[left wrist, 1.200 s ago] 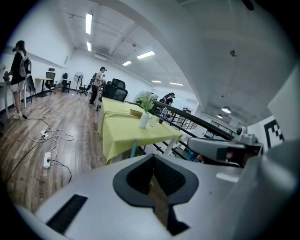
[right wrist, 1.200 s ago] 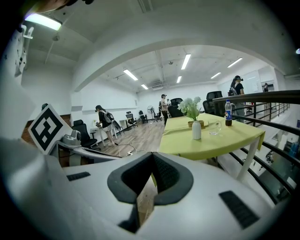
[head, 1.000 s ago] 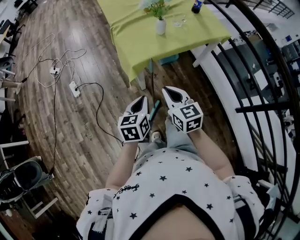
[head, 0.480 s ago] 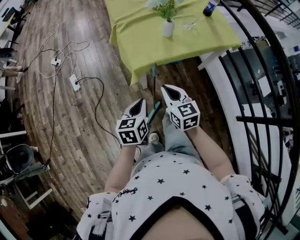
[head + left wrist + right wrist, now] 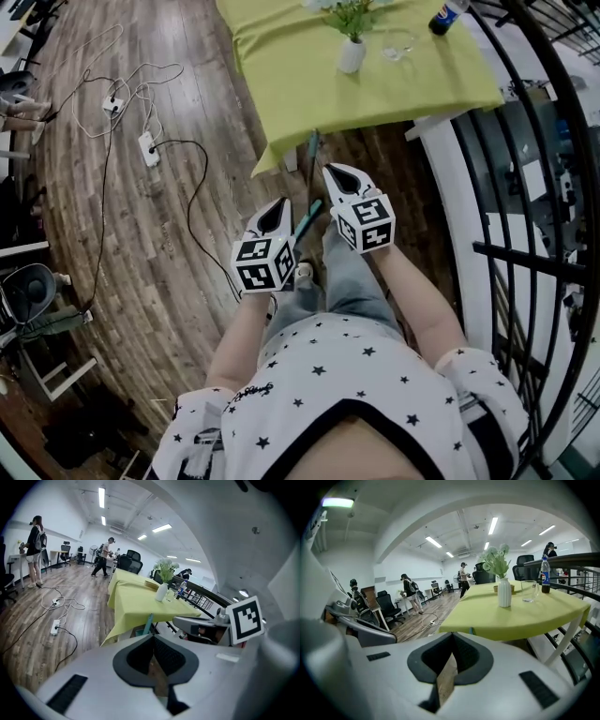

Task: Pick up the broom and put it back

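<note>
While both pairs of jaws are pressed together on nothing, your left gripper (image 5: 279,202) and right gripper (image 5: 333,172) have sunk and pushed forward, one on either side of the broom's teal handle (image 5: 307,217), and neither touches it. The green-clothed tabletop (image 5: 309,84), toward whose edge the handle runs, has drawn nearer. You're likely still approaching, so spread one pair before grasping.
</note>
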Tool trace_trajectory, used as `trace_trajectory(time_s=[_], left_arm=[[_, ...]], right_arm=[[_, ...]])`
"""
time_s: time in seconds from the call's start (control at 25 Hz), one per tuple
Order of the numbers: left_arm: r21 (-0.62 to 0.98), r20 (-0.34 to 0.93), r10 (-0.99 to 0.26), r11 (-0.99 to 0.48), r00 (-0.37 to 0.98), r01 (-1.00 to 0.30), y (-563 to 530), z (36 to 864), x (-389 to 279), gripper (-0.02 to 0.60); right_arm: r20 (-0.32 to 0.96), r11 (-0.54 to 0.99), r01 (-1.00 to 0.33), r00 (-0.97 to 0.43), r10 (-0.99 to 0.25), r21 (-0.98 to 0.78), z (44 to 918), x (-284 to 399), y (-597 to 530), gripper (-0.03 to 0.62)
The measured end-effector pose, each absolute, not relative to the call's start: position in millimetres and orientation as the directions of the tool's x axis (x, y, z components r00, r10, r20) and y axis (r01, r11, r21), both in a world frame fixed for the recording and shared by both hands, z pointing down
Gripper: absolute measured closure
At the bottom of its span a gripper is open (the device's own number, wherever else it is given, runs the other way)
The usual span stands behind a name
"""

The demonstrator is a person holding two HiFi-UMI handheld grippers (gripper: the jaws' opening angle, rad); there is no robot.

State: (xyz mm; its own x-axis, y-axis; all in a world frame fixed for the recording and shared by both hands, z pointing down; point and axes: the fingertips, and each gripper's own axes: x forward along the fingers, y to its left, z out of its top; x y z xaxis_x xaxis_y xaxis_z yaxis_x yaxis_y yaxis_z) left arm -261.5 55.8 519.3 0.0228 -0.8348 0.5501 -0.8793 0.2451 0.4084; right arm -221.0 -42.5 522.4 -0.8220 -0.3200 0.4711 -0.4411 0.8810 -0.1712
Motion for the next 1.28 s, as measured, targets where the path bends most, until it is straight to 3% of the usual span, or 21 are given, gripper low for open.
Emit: trace_trajectory(time_s=[0.48,0.96,1.28], left_arm=[[0.402,0.587,-0.809,0.300,-0.007,-0.865,48.3,550.5,-260.3,0.569],[0.403,0.618,-0.786,0.325,-0.007,-0.856,48.3,572.6,-256.7,0.569],[0.398,0.641,-0.767,0.344,-0.010,-0.850,51.3,590.6,-259.3,0.569]], right_arm=[[0.509,0.882,-0.430,-0.812,-0.286,-0.191,580.8,-237.6,-69.7,0.598],[0.554,0.897,-0.407,-0.793,-0.254,-0.172,628.2,-255.9,-86.0,0.452],[0.586,0.900,-0.405,-0.773,-0.242,-0.163,657.6,-266.3,-93.1,0.445]])
